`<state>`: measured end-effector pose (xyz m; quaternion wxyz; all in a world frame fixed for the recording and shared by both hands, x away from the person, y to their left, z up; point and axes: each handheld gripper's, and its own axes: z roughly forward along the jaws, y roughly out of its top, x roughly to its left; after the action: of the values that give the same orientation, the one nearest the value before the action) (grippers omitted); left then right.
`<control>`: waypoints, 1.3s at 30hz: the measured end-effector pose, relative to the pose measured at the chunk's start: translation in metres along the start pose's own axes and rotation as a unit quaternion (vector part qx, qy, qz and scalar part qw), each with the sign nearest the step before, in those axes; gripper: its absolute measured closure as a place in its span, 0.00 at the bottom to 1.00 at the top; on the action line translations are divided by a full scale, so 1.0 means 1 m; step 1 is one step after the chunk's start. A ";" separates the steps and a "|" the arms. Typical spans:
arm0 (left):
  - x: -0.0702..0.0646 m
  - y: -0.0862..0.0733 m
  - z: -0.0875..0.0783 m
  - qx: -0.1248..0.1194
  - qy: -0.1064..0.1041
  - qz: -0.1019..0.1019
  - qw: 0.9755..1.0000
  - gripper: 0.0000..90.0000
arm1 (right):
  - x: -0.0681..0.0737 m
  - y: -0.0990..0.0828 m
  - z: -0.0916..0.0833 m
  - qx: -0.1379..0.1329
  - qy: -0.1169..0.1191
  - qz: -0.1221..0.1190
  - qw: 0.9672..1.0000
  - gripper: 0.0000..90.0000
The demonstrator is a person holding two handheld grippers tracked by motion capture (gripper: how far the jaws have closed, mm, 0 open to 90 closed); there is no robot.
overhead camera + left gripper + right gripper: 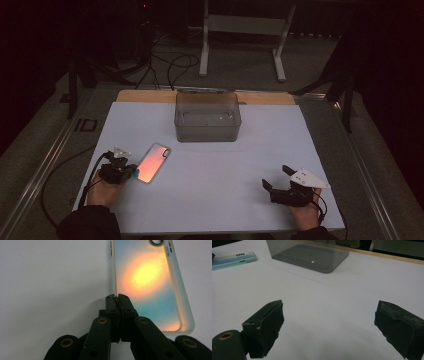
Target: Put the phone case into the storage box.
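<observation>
Pinching the long edge of the phone case (147,287), your left gripper (117,298) is sitting clenched, its jaws pressed together on the case's thin side wall near one end. The case is lying flat on the white table sheet (210,200) toward its left edge, well apart from the clear plastic box (208,116) near the far edge. You are probably dealing with a light, flexible shell here, frosted and likely a bit slick, so it may bend or twist if you are lifting from one corner; gripping the rim nearer the middle of a long side looks steadier. Your right gripper (329,322) is resting released, jaws wide, near the sheet's near right corner. You are working with one case, one box, two grippers.
</observation>
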<state>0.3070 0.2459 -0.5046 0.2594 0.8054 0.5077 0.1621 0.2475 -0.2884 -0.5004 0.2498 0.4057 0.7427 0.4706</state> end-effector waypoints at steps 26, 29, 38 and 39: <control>-0.021 0.026 -0.027 -0.079 -0.017 -0.001 0.997 0.99 | 0.007 0.010 0.002 -0.011 0.050 0.064 0.997 0.09; -0.025 0.029 -0.029 -0.088 -0.018 0.001 0.996 0.99 | 0.009 0.014 0.003 -0.007 0.055 0.068 0.996 0.09; -0.036 0.041 -0.042 -0.118 -0.023 0.011 0.993 0.99 | 0.026 0.031 0.012 0.005 0.078 0.054 0.996 0.09; -0.037 0.043 -0.044 -0.122 -0.025 0.011 0.992 0.99 | 0.028 0.033 0.013 0.006 0.083 0.053 0.995 0.09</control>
<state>0.2997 0.2083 -0.4438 0.3663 0.7769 0.4690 0.2056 0.2544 -0.2507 -0.4758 0.1595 0.4060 0.7410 0.5105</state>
